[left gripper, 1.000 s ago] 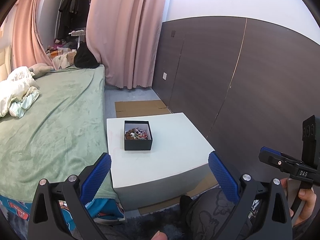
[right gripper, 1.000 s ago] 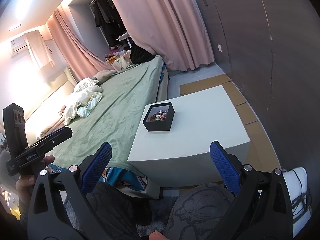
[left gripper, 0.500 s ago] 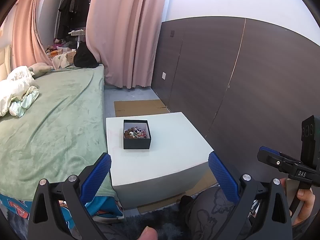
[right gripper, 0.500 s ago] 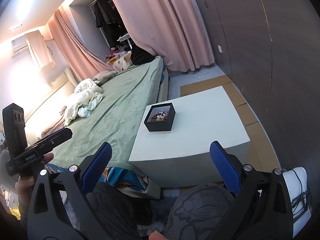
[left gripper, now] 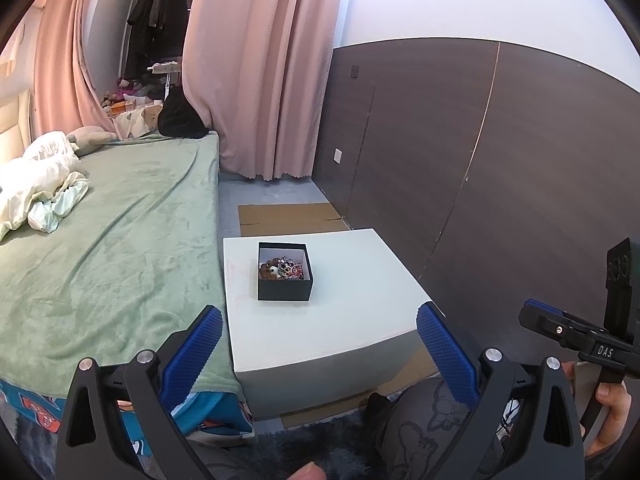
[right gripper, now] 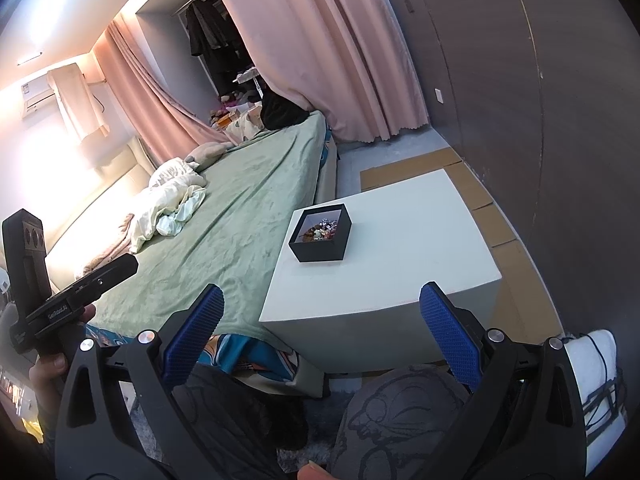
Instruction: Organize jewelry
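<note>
We note both the left hand-held gripper (left gripper: 318, 338) and right hand-held gripper (right gripper: 320, 318) wide open, empty; jewelry box (left gripper: 284, 271) on bench (left gripper: 352, 308).

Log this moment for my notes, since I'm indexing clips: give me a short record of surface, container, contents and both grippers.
surface: white table beside the bed
container: black box, open, on the table
contents: tangled jewelry, pieces too small to tell apart
left gripper: open, empty, short of the table
right gripper: open, empty, short of the table
</note>
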Demonstrator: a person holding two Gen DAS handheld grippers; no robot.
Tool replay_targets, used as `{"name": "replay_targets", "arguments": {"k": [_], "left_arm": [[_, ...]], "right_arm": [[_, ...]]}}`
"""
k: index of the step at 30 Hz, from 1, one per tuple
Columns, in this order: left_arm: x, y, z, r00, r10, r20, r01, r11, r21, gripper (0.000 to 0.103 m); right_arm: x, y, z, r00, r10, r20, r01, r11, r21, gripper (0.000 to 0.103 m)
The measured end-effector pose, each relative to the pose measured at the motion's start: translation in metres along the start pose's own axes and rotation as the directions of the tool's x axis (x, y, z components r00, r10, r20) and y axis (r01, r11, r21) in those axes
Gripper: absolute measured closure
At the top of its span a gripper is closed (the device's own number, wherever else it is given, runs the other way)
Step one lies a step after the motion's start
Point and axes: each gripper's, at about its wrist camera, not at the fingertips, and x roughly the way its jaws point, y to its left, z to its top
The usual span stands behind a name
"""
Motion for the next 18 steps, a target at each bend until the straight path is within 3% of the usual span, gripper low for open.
{"name": "replay_targets", "arguments": {"k": [18], "left_arm": [[-0.0046, 0.0035, -0.0042, 1.0, 0.005, -0.004, -0.005, 1.0, -0.011, 0.008]], "right_arm": [[-0.0026, 0.0043, 0.0025, 1.0, 0.014, 0.001, -0.014, 1.0, 0.009, 0.005]]}}
